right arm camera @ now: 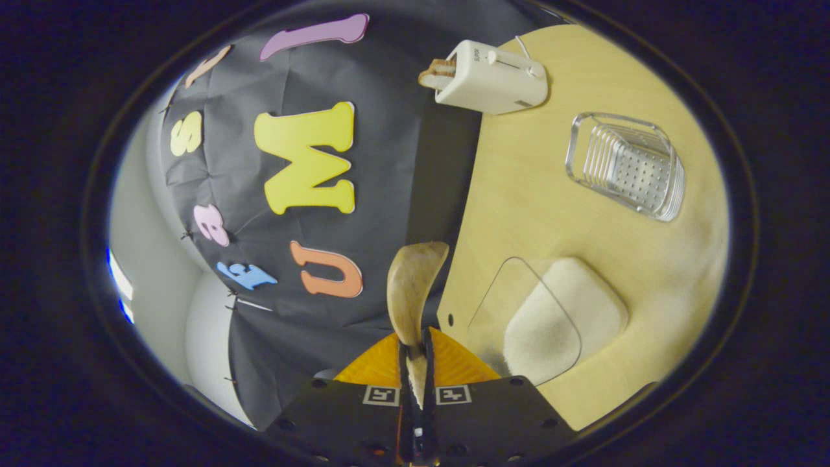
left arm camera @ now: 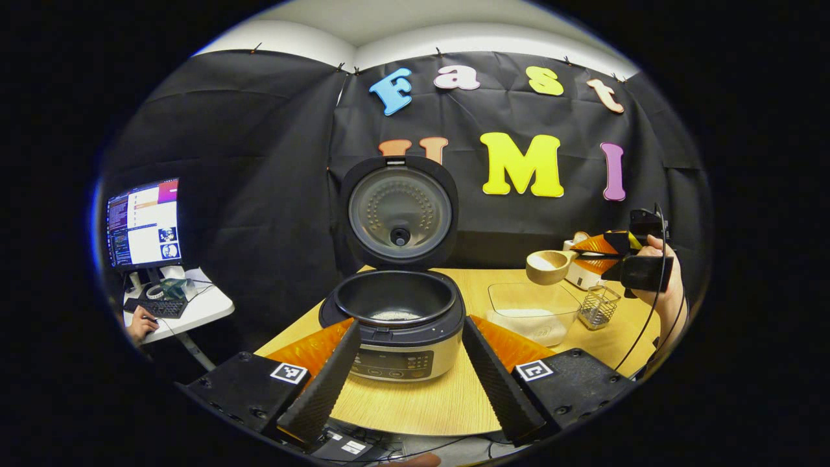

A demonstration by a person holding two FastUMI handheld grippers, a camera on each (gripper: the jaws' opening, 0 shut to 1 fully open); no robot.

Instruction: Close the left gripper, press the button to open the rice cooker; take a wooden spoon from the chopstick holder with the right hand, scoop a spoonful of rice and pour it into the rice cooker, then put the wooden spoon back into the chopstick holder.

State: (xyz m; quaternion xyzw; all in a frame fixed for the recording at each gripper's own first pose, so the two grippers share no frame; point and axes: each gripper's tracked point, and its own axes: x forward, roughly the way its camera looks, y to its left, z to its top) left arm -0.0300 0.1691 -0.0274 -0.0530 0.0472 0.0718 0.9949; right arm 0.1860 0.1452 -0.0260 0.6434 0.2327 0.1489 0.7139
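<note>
A rice cooker (left arm camera: 395, 318) sat on a wooden table (left arm camera: 454, 389) with its lid (left arm camera: 399, 211) standing upright and open, its dark inner pot holding a thin patch of rice at the bottom. The left gripper (left arm camera: 408, 370) hovered low in front of the cooker with its fingers spread wide apart on either side of the control panel, holding nothing. To the right, the right gripper (left arm camera: 609, 254) was clamped on the handle of a wooden spoon (left arm camera: 548, 266), carried level in the air above a clear container of rice (left arm camera: 535, 311); the spoon bowl looked loaded with white rice. A wire chopstick holder (left arm camera: 598, 306) stood just beside that container, with a white toaster (right arm camera: 489, 78) further back. The step in hand seemed to be carrying the scooped rice toward the cooker. The next move probably called for keeping the spoon level across to the pot, then tipping it over the opening.
</note>
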